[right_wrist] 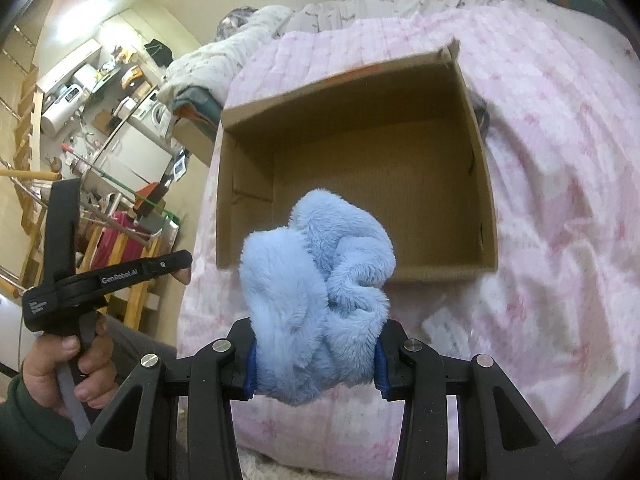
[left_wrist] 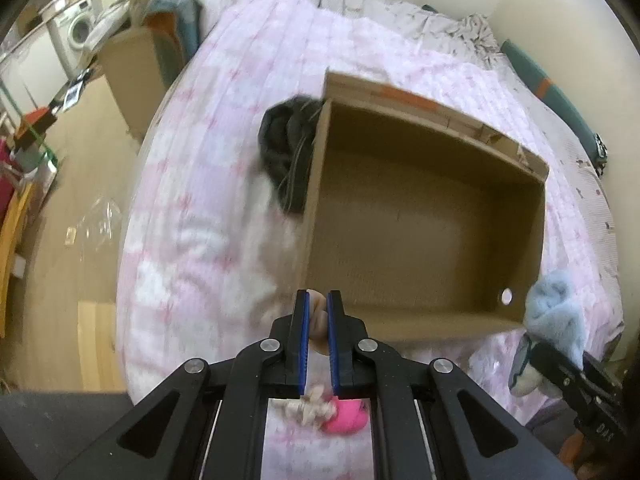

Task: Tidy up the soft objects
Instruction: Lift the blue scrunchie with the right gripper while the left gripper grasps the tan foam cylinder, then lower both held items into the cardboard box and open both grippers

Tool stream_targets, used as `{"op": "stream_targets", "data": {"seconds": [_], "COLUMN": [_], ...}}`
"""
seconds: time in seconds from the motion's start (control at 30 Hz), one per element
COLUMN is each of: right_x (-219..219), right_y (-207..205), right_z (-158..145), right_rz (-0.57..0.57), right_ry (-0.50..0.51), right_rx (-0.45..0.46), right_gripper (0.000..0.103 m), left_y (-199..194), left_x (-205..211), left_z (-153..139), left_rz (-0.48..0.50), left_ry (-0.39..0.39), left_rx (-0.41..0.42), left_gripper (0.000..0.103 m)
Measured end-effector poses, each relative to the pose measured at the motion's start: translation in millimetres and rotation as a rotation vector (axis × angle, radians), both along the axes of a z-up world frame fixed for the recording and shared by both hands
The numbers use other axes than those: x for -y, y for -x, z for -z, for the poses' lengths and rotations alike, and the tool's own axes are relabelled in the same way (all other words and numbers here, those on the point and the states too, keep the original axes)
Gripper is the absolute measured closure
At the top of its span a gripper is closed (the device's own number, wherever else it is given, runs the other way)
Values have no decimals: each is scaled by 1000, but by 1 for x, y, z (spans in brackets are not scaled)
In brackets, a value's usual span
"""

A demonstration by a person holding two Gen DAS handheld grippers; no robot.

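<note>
Pink quilt (right_wrist: 560, 200) covers the bed, with an open cardboard box (right_wrist: 486, 216) sitting on it, inside bare as far as visible. Blue plush (right_wrist: 320, 292) is clamped in the right gripper (right_wrist: 316, 364), bunched up and bulging above the blue pads (right_wrist: 251, 368), held just in front of the box's near wall, above the quilt. From the left wrist view the same plush (left_wrist: 556, 312) shows at the box's near right corner. Left gripper (left_wrist: 318, 340) has its jaws nearly together, pinching a thin pale beige soft item (left_wrist: 319, 320); what it is cannot be told. That gripper sits just at the box's near wall (left_wrist: 420, 326), toward its left end. Below it on the quilt lies a pink plush (left_wrist: 346, 416) touching a cream knotted piece (left_wrist: 308, 408), partly hidden by the gripper body. Dark fuzzy object (left_wrist: 284, 152) lies against the box's outer left wall, on the quilt. In the right wrist view the left hand (right_wrist: 76, 364) grips the left gripper's handle. Beyond the bed: wood floor (left_wrist: 68, 208), a second cardboard box (left_wrist: 132, 72), a washing machine (left_wrist: 78, 28), cluttered shelves. Grey floral bedding (right_wrist: 400, 0) is bunched at the far end of the bed.
</note>
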State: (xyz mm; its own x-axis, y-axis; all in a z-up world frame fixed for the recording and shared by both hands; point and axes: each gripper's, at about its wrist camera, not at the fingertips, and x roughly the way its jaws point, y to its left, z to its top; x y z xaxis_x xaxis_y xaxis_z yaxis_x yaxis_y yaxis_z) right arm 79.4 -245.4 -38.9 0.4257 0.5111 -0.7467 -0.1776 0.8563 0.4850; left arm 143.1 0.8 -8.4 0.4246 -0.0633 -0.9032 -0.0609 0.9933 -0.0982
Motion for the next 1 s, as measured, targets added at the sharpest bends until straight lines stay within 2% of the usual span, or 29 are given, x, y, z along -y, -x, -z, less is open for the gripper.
{"op": "stream_targets", "data": {"seconds": [0.2,0.33,0.43,0.57,0.77,0.87,1.0], "right_x": [4,9,18,14,-1,-10,-14], "right_y": [-34,-49,-58,-63,-66,-67,-65], "right_z": [-11,-3,15,22,34,42,49], "right_rz": [30,69,98,107,77,38,12], "right_ry": [9,15,-79,5,147,194,216], "right_rx": [66,93,36,45,46,31,2], "right_gripper": [58,58,57,57,57,56,54], "left_y": [-27,-39,-42,-46,-53,-55,-54], "left_x": [15,26,34,42,46,46,47], "left_z": [0,7,16,32,41,49,50], "left_rz": [37,70,94,125,132,127,121], "left_ry": [-29,-52,-75,-76,-87,-61,-65], "left_rx": [38,60,83,81,86,50,53], "left_gripper": [95,95,95,95,94,94,94]}}
